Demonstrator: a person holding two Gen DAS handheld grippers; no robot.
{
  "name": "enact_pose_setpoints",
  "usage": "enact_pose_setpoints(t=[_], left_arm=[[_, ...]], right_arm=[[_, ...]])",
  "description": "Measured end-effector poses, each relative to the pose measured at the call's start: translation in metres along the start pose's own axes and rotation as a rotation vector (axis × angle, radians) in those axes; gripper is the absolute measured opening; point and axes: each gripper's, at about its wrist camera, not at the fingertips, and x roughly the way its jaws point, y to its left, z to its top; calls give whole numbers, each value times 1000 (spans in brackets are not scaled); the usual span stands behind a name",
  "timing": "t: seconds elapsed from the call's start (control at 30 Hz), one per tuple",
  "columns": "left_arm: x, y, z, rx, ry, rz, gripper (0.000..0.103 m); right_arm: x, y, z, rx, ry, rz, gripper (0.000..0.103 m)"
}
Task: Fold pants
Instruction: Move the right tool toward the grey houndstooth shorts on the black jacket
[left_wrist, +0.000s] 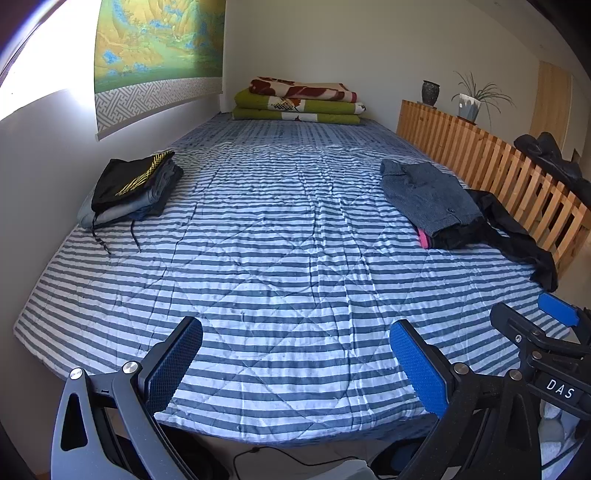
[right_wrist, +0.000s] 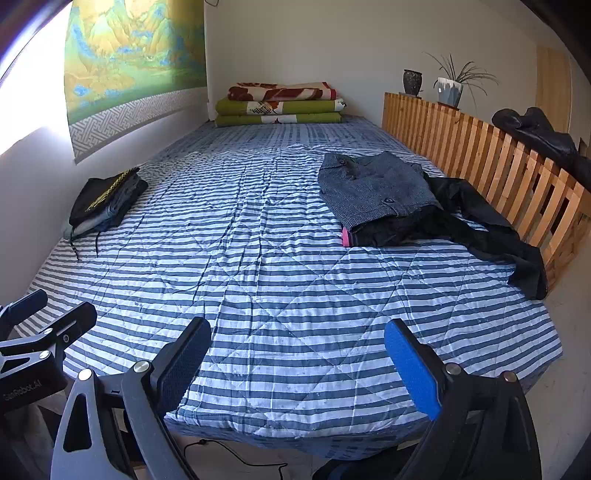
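Observation:
A heap of unfolded clothes lies at the bed's right side: grey tweed pants (left_wrist: 428, 195) (right_wrist: 376, 188) on top, black pants (left_wrist: 517, 240) (right_wrist: 480, 225) spilling toward the rail, a pink edge (right_wrist: 345, 236) underneath. A folded stack (left_wrist: 129, 188) (right_wrist: 105, 201) topped by a black garment with gold print sits at the left, by the wall. My left gripper (left_wrist: 295, 354) hovers open over the bed's near edge, holding nothing. My right gripper (right_wrist: 297, 354) is open and empty too, and its fingers (left_wrist: 557, 308) show at the right of the left wrist view.
The striped quilt (left_wrist: 280, 258) (right_wrist: 266, 266) covers the bed. Folded blankets (left_wrist: 299, 101) (right_wrist: 280, 105) are stacked at the far end. A wooden slat rail (left_wrist: 480, 155) (right_wrist: 480, 147) with pots and a black garment runs along the right. A cable (right_wrist: 236, 458) lies on the floor.

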Motion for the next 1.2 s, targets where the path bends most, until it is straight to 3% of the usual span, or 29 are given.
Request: enact_pose_setpoints(t=[0.63, 1.2], left_arm=[[14, -1, 7, 16, 20, 14, 103], [51, -4, 16, 15, 52, 24, 103]], right_arm=[[12, -3, 2, -6, -3, -3, 93], [44, -40, 10, 66, 34, -23, 92]])
